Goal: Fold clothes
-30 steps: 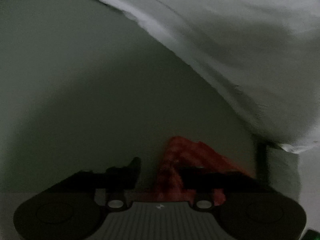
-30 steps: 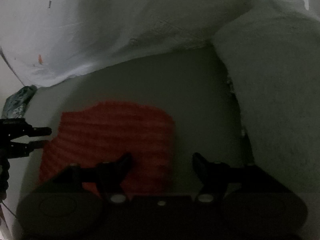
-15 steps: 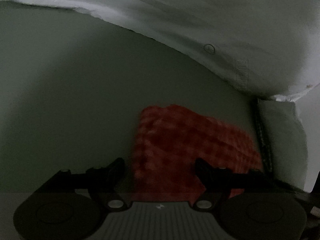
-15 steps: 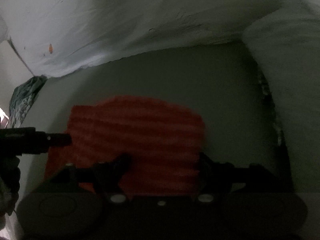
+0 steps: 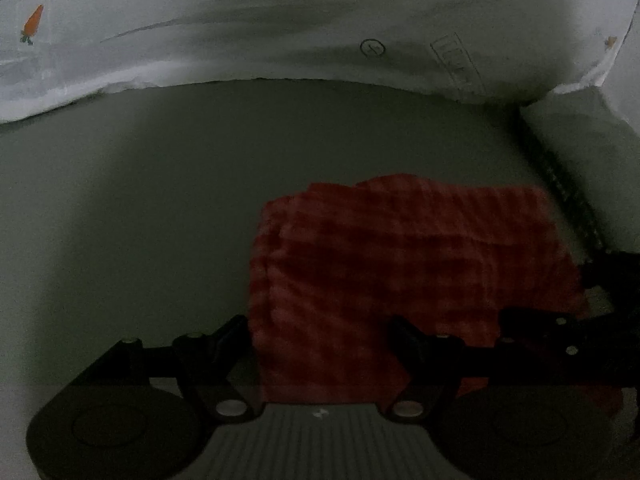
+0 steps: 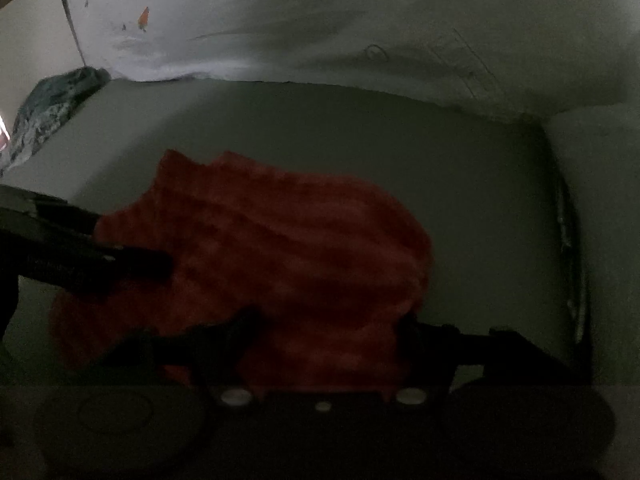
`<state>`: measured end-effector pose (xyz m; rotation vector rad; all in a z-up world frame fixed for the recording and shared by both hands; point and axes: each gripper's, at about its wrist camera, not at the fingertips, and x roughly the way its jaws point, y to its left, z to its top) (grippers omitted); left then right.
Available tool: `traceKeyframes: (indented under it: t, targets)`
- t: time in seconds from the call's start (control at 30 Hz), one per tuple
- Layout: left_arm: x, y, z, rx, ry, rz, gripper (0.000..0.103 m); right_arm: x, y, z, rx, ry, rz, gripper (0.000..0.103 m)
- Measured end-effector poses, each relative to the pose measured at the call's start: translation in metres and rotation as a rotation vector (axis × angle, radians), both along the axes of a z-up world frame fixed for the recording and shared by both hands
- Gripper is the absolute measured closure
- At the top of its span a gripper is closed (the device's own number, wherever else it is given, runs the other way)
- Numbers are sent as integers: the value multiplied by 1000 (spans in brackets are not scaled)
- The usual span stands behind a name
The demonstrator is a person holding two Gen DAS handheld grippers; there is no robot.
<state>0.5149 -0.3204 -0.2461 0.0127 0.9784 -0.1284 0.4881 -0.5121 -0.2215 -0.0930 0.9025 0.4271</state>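
Left wrist view is mostly grey bed surface [image 5: 140, 208], with a white sheet [image 5: 280, 20] heaped along the twelve o'clock edge; it carries a small carrot print [image 5: 32, 24] at ten o'clock. I judge the flat grey area serves as my folding surface, kept bare around the garment. The red checked cloth [image 5: 400, 264] lies on it from centre toward four o'clock, already doubled over by the look of its layered top edge. My left gripper [image 5: 320, 340] stands wide, one finger on the bare grey beside the cloth's left edge, the other over the fabric — nothing is pinched. In the right wrist view the cloth [image 6: 280, 248] sits at centre and eight o'clock. My right gripper [image 6: 328, 332] is closing with the near edge of the cloth between its fingers; whether the pads press it yet, I cannot tell. A patterned dark garment [image 6: 52, 108] waits at ten o'clock. No container shows in either view.
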Motion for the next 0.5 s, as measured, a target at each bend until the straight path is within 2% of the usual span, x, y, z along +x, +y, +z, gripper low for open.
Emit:
traceKeyframes:
  t: [0.23, 0.3, 0.37, 0.4, 0.5]
  targets:
    - [-1, -8, -1, 37, -8, -15, 45, 0, 7, 0, -8, -11, -3, 50]
    - [-2, -13, -1, 38, -13, -22, 52, -2, 14, 0, -33, -20, 29, 63]
    - [-4, -18, -1, 40, -21, -30, 67, -4, 18, 2, -41, -22, 31, 73]
    - [-5, -21, 0, 41, -25, -34, 70, -5, 19, 2, -41, -22, 24, 78]
    - [-7, -24, 1, 29, -43, -5, 91, -11, 25, 5, -58, -41, 4, 94]
